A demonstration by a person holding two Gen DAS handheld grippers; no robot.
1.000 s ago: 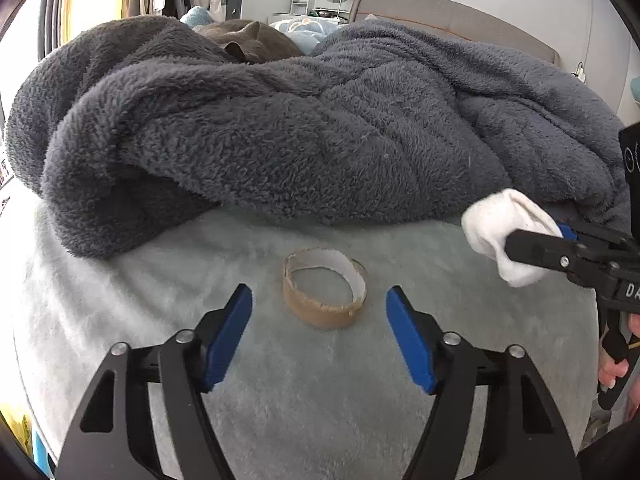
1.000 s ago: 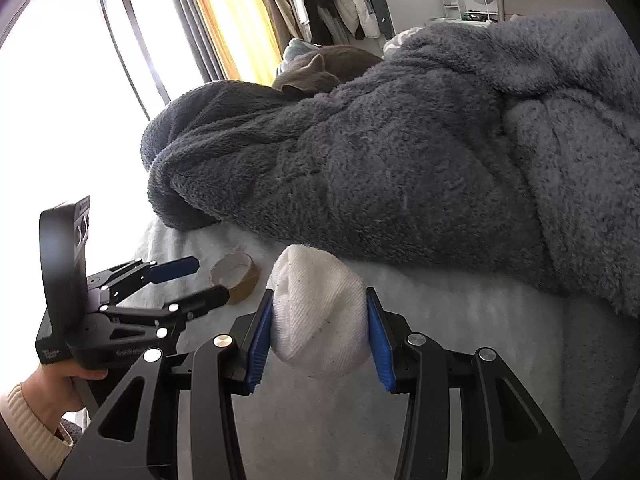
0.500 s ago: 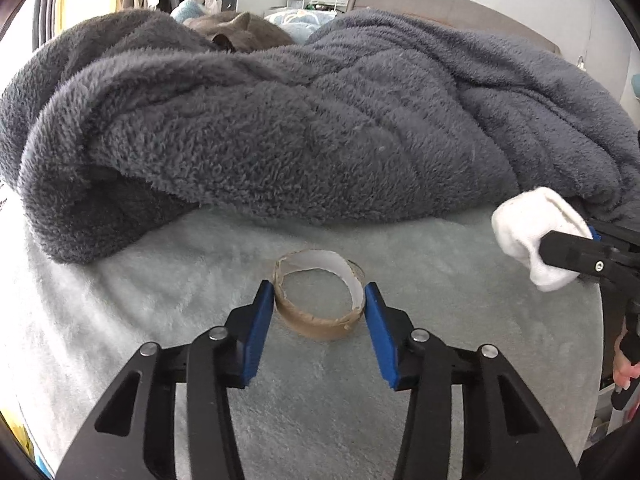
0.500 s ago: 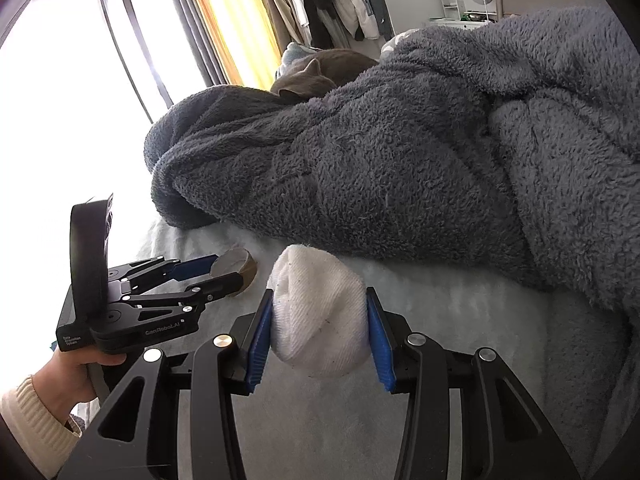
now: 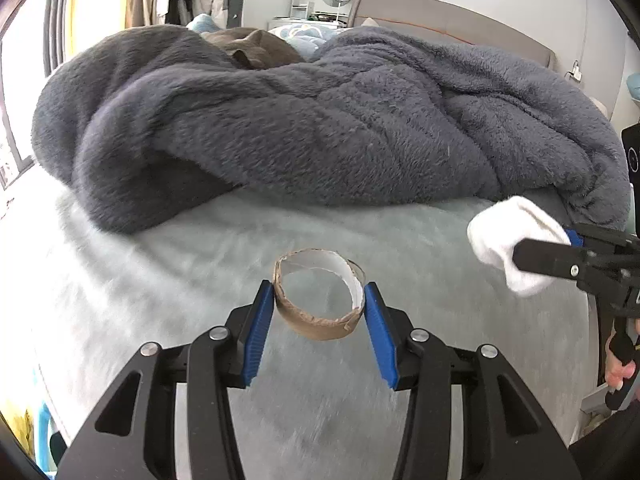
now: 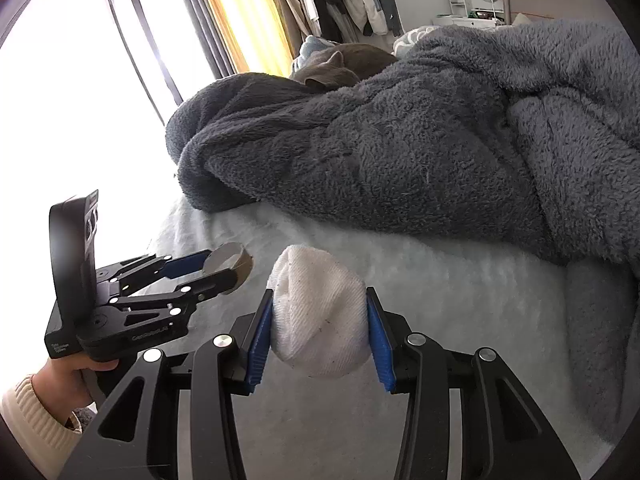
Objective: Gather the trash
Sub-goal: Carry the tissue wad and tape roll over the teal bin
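Bed (image 5: pixel 160 280) with pale fuzzy cover fills both views; big dark grey fleece blanket (image 5: pixel 340 128) bunched across the far side, grey cat (image 6: pixel 340 66) lying on top of it. Left gripper (image 5: pixel 319 300): blue fingers (image 5: pixel 260 320) part-way closed, clamped on both sides of a flattened cardboard tape-roll core (image 5: pixel 320 308), opening facing the camera; whether the core is touching the cover below cannot be told. In the right wrist view the same core (image 6: pixel 232 264) shows between the left fingers, just left of the sock. Right gripper (image 6: pixel 319 328): fingers part-way closed, gripping a balled white sock (image 6: pixel 318 320) on both sides, held above the cover. Cream knit sleeve (image 6: pixel 36 420) at the hand on the left gripper.
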